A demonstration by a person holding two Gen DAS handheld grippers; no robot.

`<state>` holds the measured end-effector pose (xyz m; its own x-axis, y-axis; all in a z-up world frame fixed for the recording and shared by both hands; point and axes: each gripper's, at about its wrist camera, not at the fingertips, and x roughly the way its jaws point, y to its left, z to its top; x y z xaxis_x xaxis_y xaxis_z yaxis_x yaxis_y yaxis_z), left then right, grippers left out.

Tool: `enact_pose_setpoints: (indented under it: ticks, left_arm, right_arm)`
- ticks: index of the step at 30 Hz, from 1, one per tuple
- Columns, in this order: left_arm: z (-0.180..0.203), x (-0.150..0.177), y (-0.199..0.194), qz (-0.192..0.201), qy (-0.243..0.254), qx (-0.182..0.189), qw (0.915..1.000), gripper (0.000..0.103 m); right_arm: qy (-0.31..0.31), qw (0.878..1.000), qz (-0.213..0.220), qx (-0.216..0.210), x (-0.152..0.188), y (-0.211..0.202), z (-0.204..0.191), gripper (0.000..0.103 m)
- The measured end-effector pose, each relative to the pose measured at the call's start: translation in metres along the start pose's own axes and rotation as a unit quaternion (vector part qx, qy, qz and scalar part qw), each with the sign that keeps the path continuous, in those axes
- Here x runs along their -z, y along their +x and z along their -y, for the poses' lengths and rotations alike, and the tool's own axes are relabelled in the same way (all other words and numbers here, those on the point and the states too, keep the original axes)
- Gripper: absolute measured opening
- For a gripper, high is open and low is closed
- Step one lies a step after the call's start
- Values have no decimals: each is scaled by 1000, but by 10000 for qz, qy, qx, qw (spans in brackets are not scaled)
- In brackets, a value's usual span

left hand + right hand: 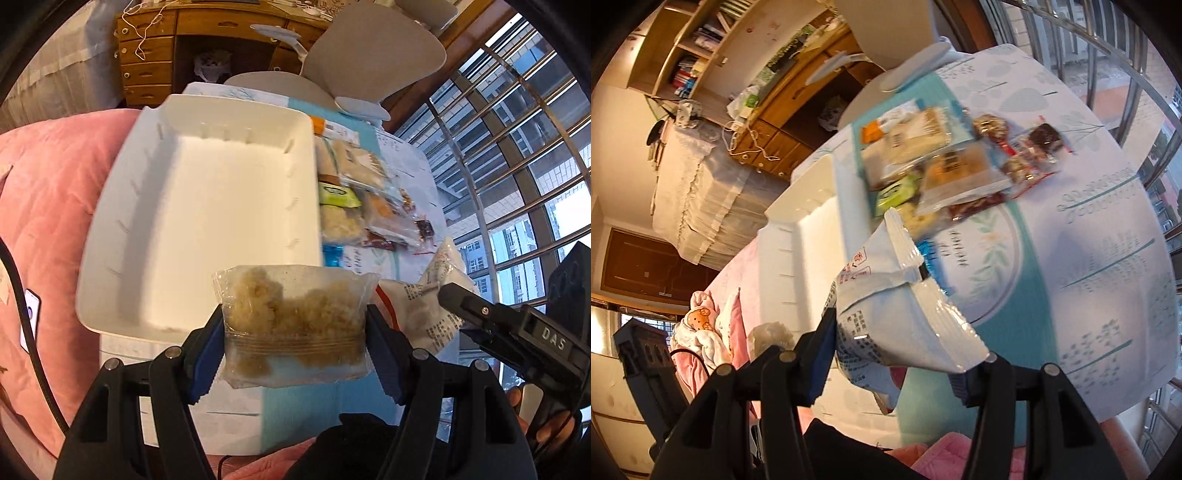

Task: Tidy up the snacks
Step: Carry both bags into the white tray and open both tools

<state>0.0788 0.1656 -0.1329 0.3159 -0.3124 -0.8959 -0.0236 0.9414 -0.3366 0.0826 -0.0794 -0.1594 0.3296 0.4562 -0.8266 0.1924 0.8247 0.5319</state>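
Note:
My left gripper (295, 343) is shut on a clear packet of beige crumbly snack (295, 325), held above the near edge of an empty white plastic bin (110, 229). My right gripper (897, 354) is shut on a white printed snack bag (897, 314), held above the table; the bag also shows in the left wrist view (432, 295), beside the right gripper's black finger (480, 310). A pile of loose snack packets (362, 199) lies on the table right of the bin, and shows in the right wrist view (945, 158). The bin (801, 218) is left of it.
The round table has a white and teal printed cloth (1089, 229). A pink quilt (44, 206) lies left of the bin. A white desk lamp (362, 107) stands at the table's far edge. Wooden drawers (147, 59) are behind. Window bars (517, 155) are on the right.

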Motion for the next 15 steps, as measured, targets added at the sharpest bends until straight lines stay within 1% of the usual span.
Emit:
enact_pose_setpoints:
  ticks: [7,15]
  left_arm:
    - [-36,-7,-12,77,185,-316,9993,70]
    - [-71,-21,-18,149,176,-691,9973,70]
  right_arm:
    - [-95,9996,-3,-249,26,25,-35,54]
    - [-263,9982,-188,-508,41,57,-69,54]
